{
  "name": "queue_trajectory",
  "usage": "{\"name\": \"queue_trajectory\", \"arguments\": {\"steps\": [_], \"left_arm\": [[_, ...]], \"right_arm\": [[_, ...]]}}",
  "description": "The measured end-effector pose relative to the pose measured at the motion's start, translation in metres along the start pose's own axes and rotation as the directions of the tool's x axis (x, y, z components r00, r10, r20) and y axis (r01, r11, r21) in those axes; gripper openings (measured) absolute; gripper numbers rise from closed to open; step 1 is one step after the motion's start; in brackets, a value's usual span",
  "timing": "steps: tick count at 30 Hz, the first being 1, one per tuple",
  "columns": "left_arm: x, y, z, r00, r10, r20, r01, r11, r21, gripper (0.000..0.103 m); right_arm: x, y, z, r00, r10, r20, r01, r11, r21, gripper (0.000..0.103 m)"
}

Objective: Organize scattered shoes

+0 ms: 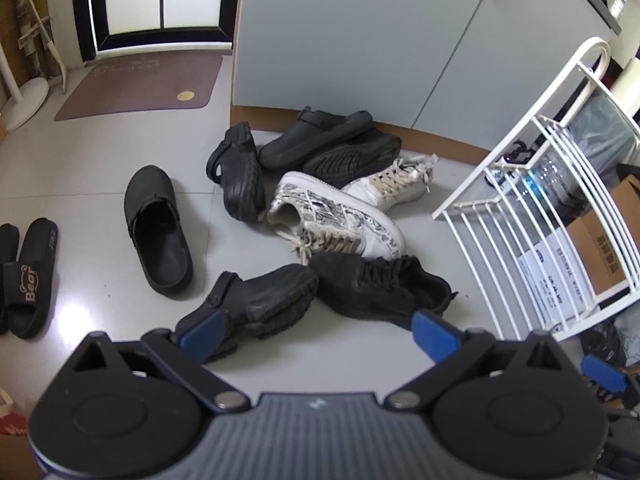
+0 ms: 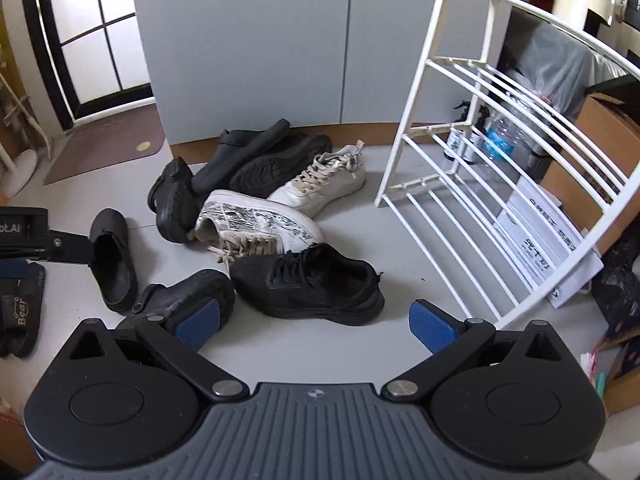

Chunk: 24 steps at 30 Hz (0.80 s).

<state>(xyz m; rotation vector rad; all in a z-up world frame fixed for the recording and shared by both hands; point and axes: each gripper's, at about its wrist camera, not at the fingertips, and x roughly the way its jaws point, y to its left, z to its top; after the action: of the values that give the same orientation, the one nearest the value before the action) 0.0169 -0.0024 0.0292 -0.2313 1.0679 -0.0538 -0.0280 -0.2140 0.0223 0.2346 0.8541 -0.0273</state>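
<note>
Bare floor lies open between the black sneaker and the white rack, and again just in front of the sneaker. Behind the sneaker, piled shoes block passage up to the grey cabinet.

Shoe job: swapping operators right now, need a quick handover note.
Left gripper open, empty. Right gripper open, empty, above the floor in front of the black sneaker.
Shoes are piled on the floor by the cabinet: black clogs, printed white sneaker, plain white sneaker. Bear slides lie to the left.
White rack holds no shoes. Nothing sorted yet; all remains.
</note>
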Motion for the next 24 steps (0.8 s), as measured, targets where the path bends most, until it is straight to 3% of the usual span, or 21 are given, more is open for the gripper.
{"name": "queue_trajectory", "arguments": {"steps": [8, 12, 14, 17, 24], "left_arm": [[-0.02, -0.028, 0.009, 0.995, 0.029, 0.094, -0.043, 0.987, 0.153, 0.102], [-0.004, -0.03, 0.013, 0.997, -0.068, 0.03, 0.061, 0.978, 0.2, 0.102], [0.006, -0.03, 0.015, 0.999, -0.054, 0.008, 0.051, 0.978, 0.203, 0.102], [0.027, -0.025, 0.021, 0.997, -0.054, -0.059, 0.063, 0.985, 0.163, 0.1], [0.046, -0.028, 0.039, 0.998, -0.026, -0.053, 0.036, 0.978, 0.205, 0.1]], "right_arm": [[0.005, -0.001, 0.004, 1.0, 0.021, 0.0, -0.021, 1.0, -0.017, 0.103], [0.001, -0.012, 0.014, 0.996, 0.09, -0.011, -0.09, 0.996, 0.009, 0.103], [-0.001, -0.017, 0.022, 0.991, 0.133, -0.004, -0.133, 0.991, 0.001, 0.103], [0.0, -0.03, 0.031, 0.993, 0.12, 0.007, -0.12, 0.993, 0.011, 0.103], [0.026, -0.037, 0.046, 0.993, 0.117, -0.029, -0.117, 0.993, -0.005, 0.103]]}}
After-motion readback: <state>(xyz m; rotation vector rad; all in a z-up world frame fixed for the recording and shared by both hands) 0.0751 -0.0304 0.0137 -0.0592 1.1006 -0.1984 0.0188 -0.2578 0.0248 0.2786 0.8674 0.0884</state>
